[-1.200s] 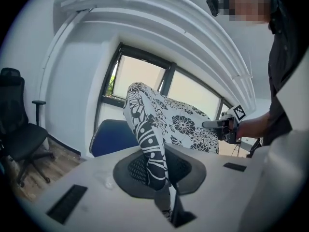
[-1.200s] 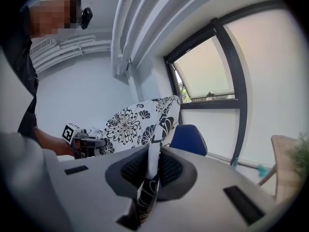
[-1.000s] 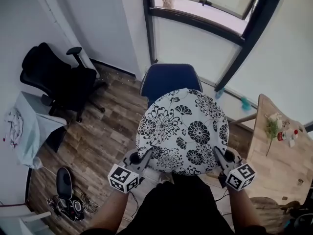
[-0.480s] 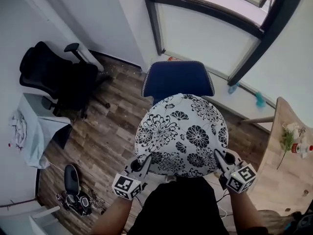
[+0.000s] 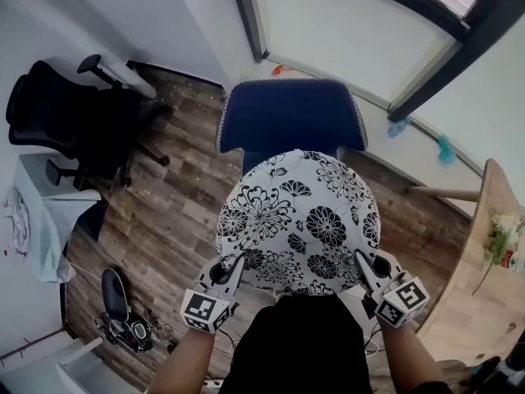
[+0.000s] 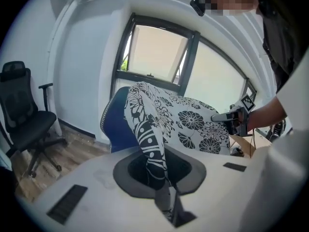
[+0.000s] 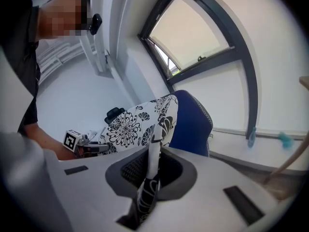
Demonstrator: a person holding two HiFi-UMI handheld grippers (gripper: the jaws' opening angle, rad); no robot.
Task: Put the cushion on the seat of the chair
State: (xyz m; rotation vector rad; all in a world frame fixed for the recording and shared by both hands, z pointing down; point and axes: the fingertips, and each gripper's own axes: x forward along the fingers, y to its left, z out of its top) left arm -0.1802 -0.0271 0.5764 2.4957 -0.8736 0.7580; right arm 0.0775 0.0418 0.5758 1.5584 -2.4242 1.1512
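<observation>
The round, flower-printed cushion [image 5: 299,220] hangs in the air in front of the person, level and face up. In the head view its far edge overlaps the front of the blue chair [image 5: 291,117]. The left gripper [image 5: 232,268] is clenched on the cushion's near left rim and the right gripper [image 5: 363,265] on its near right rim. Each gripper view shows patterned fabric pinched between closed jaws. A black office chair [image 5: 66,121] stands well apart on the wooden floor [image 5: 172,212], and a wooden worktop [image 5: 484,286] lies to the right.
</observation>
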